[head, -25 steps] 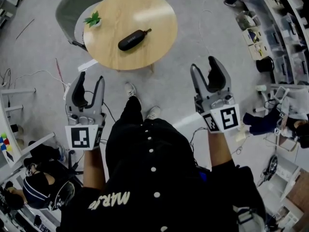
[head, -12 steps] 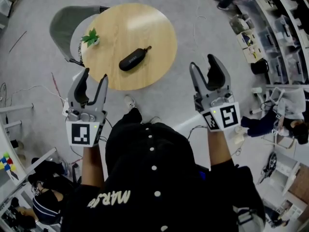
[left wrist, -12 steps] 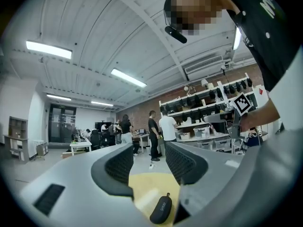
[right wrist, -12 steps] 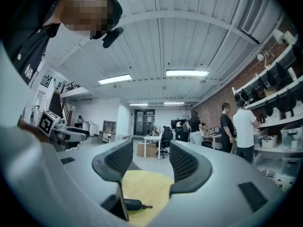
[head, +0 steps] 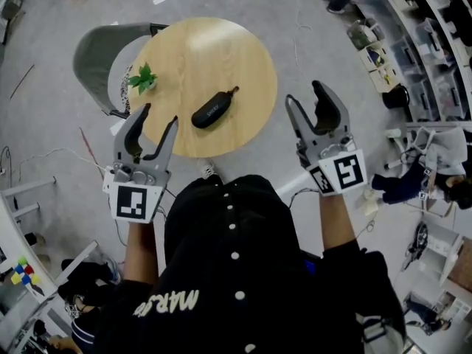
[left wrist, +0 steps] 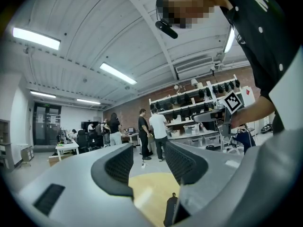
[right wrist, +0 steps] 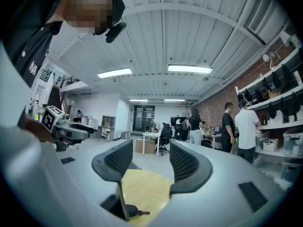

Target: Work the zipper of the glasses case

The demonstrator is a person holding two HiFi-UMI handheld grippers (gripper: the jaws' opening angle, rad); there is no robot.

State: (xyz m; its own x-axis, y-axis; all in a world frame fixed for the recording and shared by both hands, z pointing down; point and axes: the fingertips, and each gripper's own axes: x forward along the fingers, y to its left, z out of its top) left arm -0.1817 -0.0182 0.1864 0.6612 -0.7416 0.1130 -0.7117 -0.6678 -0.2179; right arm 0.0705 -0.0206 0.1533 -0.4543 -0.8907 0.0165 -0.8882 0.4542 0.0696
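Black oval glasses case (head: 212,112) lying on round table (head: 243,57); both grippers wide, empty

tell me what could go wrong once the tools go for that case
1. The black oval zip-up glasses case lies loose on the round light wooden table. Both the left tool and right tool are open and off it, so a one-sided tug on its small zip pull may just drag it.
2. The small green potted plant stands near the left tool's side and could get knocked.
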